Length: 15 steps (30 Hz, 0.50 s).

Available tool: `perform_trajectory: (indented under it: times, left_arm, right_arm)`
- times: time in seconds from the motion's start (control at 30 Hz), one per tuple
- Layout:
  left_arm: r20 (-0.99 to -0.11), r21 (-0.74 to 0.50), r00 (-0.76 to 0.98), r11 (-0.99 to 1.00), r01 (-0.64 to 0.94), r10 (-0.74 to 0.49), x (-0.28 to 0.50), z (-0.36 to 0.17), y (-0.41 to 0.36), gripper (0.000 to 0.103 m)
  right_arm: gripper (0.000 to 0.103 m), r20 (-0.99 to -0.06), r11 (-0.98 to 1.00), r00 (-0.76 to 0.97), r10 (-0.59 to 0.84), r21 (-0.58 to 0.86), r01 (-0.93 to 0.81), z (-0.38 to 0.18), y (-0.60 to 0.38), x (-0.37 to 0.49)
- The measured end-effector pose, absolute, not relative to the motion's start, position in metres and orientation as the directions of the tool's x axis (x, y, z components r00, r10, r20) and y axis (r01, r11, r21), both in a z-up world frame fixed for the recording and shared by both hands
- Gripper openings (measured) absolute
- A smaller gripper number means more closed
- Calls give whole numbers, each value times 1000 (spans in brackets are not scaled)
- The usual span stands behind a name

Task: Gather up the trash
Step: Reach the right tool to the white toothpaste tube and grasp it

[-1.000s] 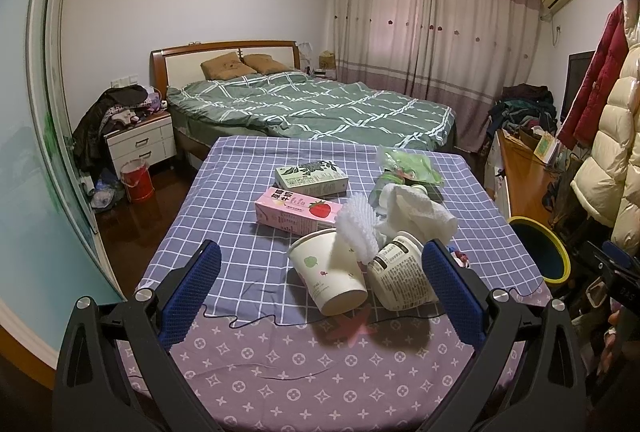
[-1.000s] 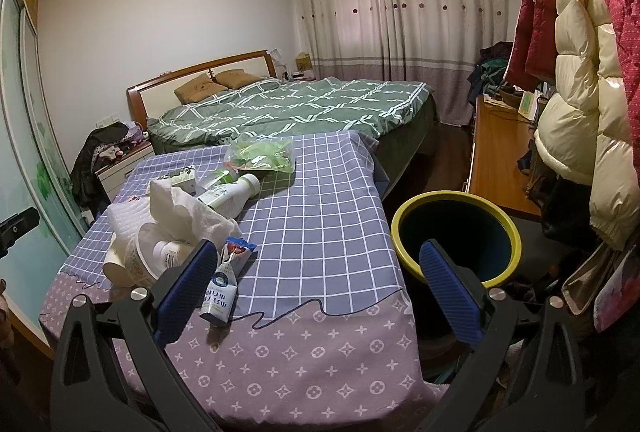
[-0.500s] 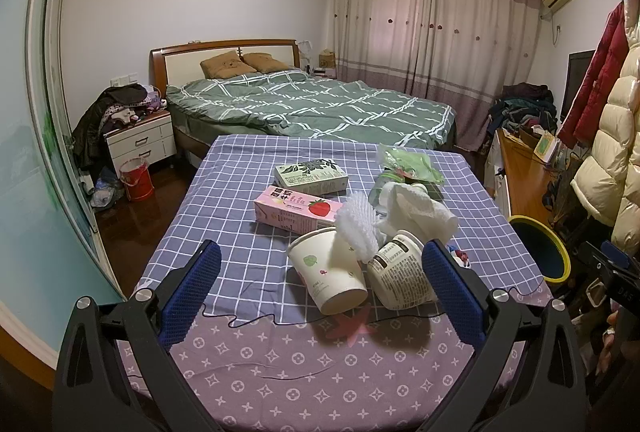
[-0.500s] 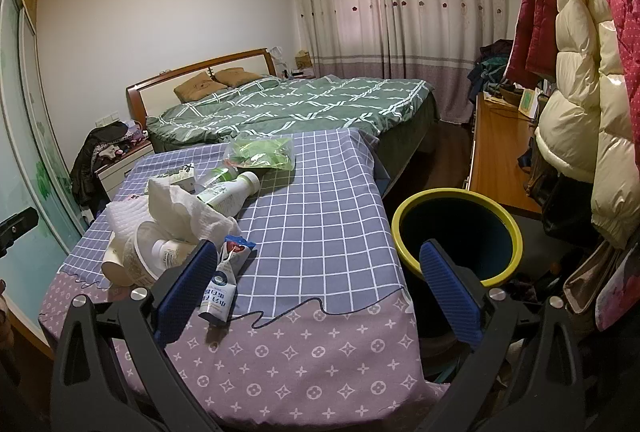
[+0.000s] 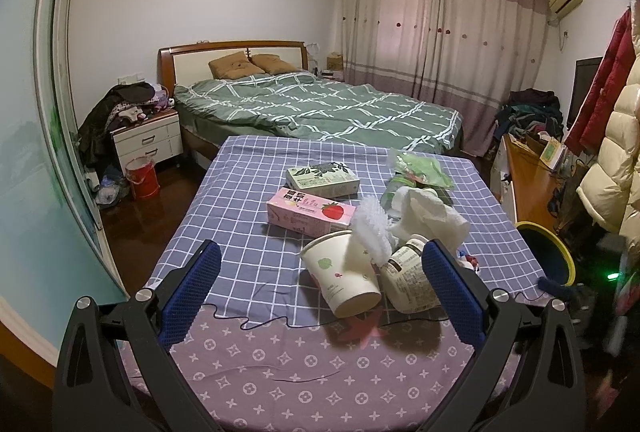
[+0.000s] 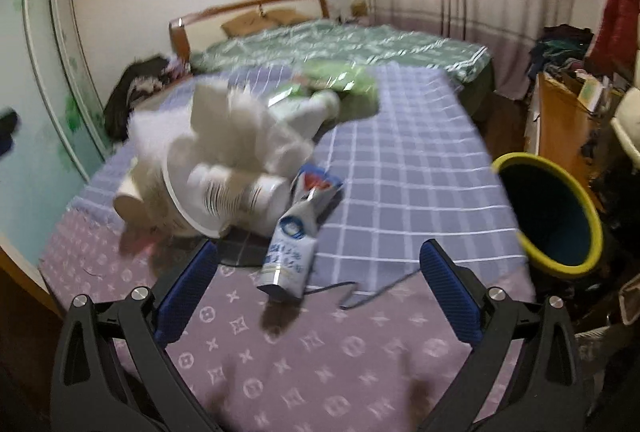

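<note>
Since the flattened carton [image 6: 288, 256] looks light and crushable, pinch its stiff folded base. Both your right gripper [image 6: 318, 274] and left gripper [image 5: 320, 280] gape wide, holding nothing (right view blurred).

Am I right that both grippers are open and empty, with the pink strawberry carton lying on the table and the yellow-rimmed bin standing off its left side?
Nearly: the yellow-rimmed bin stands off the table's right side, as the right wrist view shows. The left gripper and right gripper are open and empty, and the pink strawberry carton lies on the table.
</note>
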<state>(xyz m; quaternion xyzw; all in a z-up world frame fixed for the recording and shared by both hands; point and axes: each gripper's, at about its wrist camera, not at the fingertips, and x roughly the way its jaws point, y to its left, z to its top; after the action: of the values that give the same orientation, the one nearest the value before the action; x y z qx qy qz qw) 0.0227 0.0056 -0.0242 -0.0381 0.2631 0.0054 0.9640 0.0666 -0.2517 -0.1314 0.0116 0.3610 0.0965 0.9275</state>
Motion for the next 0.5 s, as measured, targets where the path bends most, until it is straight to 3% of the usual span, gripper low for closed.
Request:
perform_trajectory:
  times: [0.07, 0.27, 0.5]
  left_arm:
    - [-514, -77, 858, 997, -32, -12, 25, -27, 10, 99]
    - [-538, -98, 843, 994, -39, -20, 35, -39, 18, 99]
    - [-556, -104, 831, 994, -40, -25, 42, -47, 20, 99]
  right_arm:
    - [85, -685, 981, 704, 186, 90, -172, -139, -245, 74]
    - [75, -726, 984, 668, 164, 72, -163, -152, -239, 85]
    - [51, -751, 984, 642, 157, 60, -169, -160, -237, 97]
